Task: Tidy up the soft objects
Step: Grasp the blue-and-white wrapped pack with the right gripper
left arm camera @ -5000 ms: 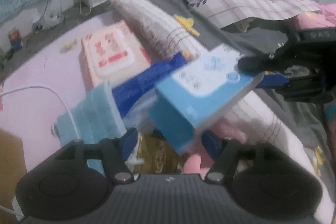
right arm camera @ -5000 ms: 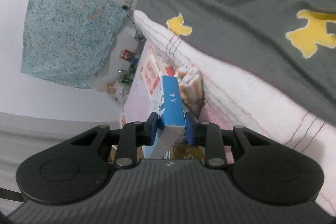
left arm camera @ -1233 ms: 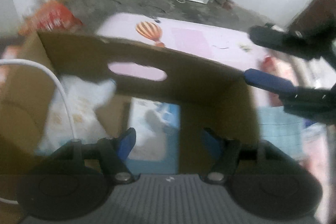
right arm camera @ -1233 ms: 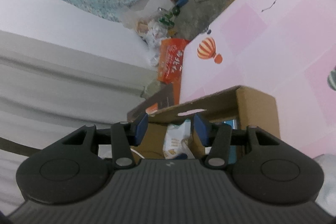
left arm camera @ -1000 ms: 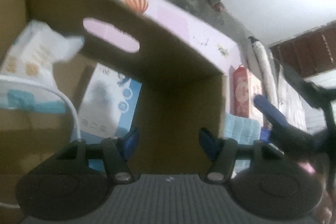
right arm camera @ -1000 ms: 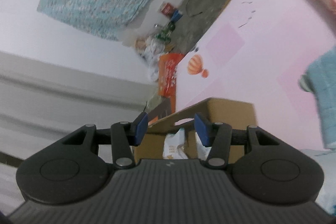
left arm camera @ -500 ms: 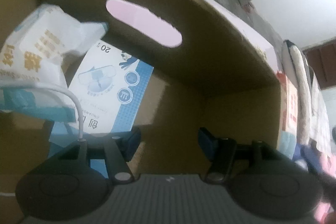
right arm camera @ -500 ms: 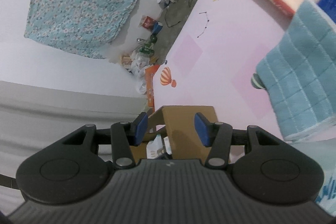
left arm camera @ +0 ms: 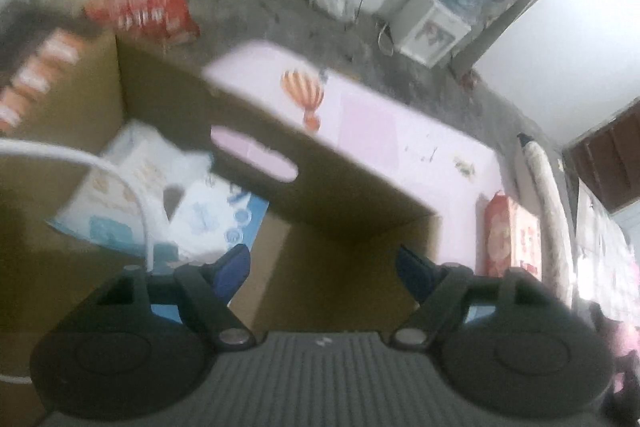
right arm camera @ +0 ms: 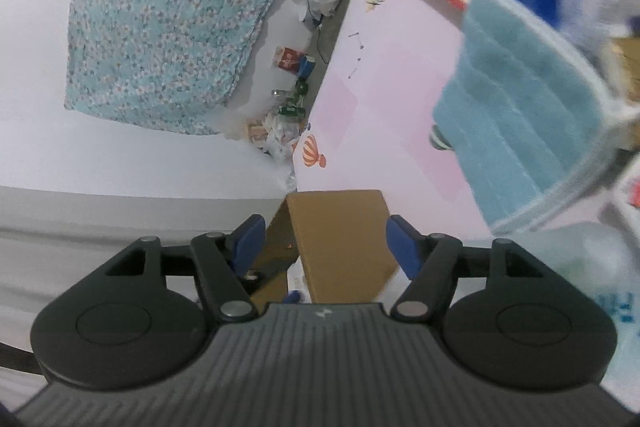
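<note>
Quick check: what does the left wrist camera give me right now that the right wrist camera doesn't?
Only the left wrist view looks into the cardboard box: a white soft pack and a blue-and-white pack lie inside, and the left gripper hangs open over it.

Only the right wrist view shows the blue towel on the pink mat, with the right gripper open.

Both show the box, the mat's balloon print and the red-and-white pack.
</note>
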The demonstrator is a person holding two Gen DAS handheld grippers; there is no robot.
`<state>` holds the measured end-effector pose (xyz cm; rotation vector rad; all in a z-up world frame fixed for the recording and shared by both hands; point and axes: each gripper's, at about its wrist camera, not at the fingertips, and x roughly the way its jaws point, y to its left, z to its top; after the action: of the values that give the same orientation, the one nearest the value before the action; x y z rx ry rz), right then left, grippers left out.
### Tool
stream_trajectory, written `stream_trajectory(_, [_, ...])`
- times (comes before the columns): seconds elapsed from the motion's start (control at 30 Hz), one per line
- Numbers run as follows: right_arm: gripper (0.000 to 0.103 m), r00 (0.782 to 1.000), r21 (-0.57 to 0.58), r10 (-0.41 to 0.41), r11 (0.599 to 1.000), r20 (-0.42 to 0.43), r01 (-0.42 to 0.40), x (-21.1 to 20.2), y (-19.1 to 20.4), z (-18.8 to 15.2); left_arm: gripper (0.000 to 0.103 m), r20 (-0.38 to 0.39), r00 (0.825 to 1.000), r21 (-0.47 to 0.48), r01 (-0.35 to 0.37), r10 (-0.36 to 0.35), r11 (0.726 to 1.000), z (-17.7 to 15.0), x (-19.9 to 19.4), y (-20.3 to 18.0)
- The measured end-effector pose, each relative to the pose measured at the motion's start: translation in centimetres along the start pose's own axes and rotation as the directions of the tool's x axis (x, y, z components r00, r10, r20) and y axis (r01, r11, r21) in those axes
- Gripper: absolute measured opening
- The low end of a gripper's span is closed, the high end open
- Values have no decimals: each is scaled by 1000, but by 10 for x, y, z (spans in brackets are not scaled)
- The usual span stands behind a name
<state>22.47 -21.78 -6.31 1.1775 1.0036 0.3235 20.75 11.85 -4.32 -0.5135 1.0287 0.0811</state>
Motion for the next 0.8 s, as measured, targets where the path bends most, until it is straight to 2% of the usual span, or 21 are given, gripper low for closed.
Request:
stream_trajectory(0.13, [68, 1000, 17, -15, 1000, 4, 15, -28, -17, 5, 81, 51, 998, 98, -39, 34, 994, 3, -30, -43])
stream_trajectory(0.23, [68, 999, 3, -37, 999, 23, 36, -59, -24, 18, 81, 58, 998, 177, -25, 15, 984, -12, -39, -87])
stream_trajectory(0.4, [68, 991, -90, -103, 990, 83, 111, -115, -26, 66, 80, -34, 997, 221, 80, -74, 972, -47, -20, -160])
stream_trajectory(0.47, [68, 985, -148, -144, 976, 100, 158, -131, -24, 95, 75, -87, 992, 230, 108, -90, 967, -67, -3, -191])
stream_trajectory(0.57, [67, 974, -268, -201, 938, 104, 222, -138, -15, 147, 68, -158, 980, 239, 158, -122, 958, -94, 27, -230])
stream_trajectory(0.67, [67, 964, -402, -262, 878, 48, 258, -124, -3, 195, 61, -247, 958, 227, 205, -148, 952, -115, 63, -261])
stream_trajectory(0.8, [66, 934, -550, -341, 803, -105, 231, -79, 6, 236, 58, -300, 936, 174, 243, -183, 954, -138, 104, -281])
